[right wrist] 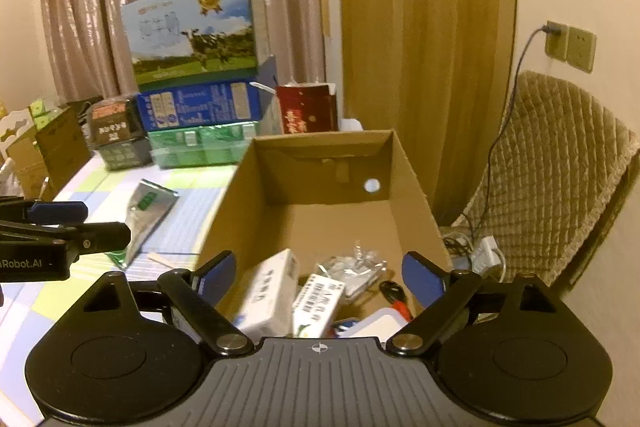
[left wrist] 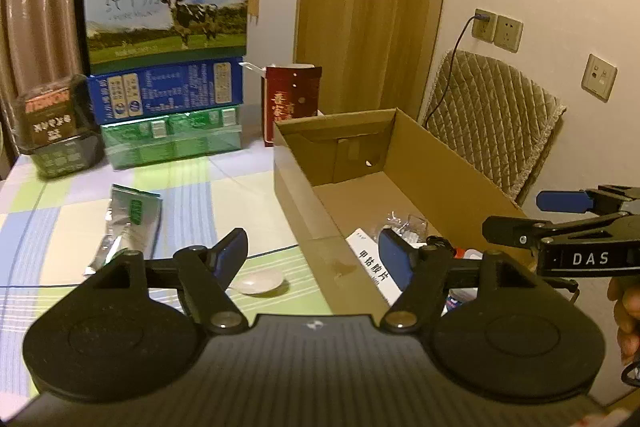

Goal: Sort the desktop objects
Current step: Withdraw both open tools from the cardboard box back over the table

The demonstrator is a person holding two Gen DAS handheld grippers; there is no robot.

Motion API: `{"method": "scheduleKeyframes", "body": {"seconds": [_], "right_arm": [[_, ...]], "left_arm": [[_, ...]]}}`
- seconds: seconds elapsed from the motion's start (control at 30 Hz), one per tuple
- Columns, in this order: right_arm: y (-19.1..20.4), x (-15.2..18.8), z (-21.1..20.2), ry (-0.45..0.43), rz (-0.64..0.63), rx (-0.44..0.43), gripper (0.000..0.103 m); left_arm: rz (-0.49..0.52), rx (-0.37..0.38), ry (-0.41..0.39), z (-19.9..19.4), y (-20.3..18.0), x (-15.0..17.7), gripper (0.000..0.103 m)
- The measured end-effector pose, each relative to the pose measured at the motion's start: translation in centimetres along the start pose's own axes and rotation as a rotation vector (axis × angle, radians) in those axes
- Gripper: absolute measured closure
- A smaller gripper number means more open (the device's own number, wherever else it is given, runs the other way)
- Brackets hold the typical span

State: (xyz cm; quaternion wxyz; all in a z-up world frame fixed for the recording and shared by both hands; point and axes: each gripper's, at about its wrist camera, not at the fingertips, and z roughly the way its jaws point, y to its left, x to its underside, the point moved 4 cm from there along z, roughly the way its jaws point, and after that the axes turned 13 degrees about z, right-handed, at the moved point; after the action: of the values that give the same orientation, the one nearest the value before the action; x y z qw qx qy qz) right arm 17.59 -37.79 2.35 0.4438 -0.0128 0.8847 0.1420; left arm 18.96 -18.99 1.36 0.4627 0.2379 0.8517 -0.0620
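Left gripper [left wrist: 312, 251], released and empty like my right gripper [right wrist: 318, 277] over the cardboard box [left wrist: 436, 163], is nearer the silver pouch [left wrist: 128, 227], which lies on the desk [left wrist: 60, 227] left of the box, long axis toward the far edge.

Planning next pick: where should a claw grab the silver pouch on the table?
Grip the silver pouch across its wide upper end, coming from above. It lies flat on the tablecloth, narrowing toward the crumpled near end, clear of the box, so a level approach likely slides under nothing.
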Motion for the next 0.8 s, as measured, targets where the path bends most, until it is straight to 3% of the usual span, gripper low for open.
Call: {"method": "scheduleKeyframes", "body": {"seconds": [0.3, 0.53, 0.8], "right_arm": [[3.8, 0.4, -2.5, -0.03, -0.057, -0.04, 0.002], [8.1, 2.1, -3.1, -0.011, -0.117, -0.105, 0.002], [12.3, 4.6, -2.3, 0.026, -0.168, -0.181, 0.002]], "left_arm": [[-0.011, -0.046, -0.027, -4.4, 1.9, 1.5, 0.019], [-0.05, -0.116, -0.003, -7.6, 5.3, 4.7, 0.009], [-0.089, -0.202, 0.043, -10.5, 10.0, 8.6, 0.005]]}}
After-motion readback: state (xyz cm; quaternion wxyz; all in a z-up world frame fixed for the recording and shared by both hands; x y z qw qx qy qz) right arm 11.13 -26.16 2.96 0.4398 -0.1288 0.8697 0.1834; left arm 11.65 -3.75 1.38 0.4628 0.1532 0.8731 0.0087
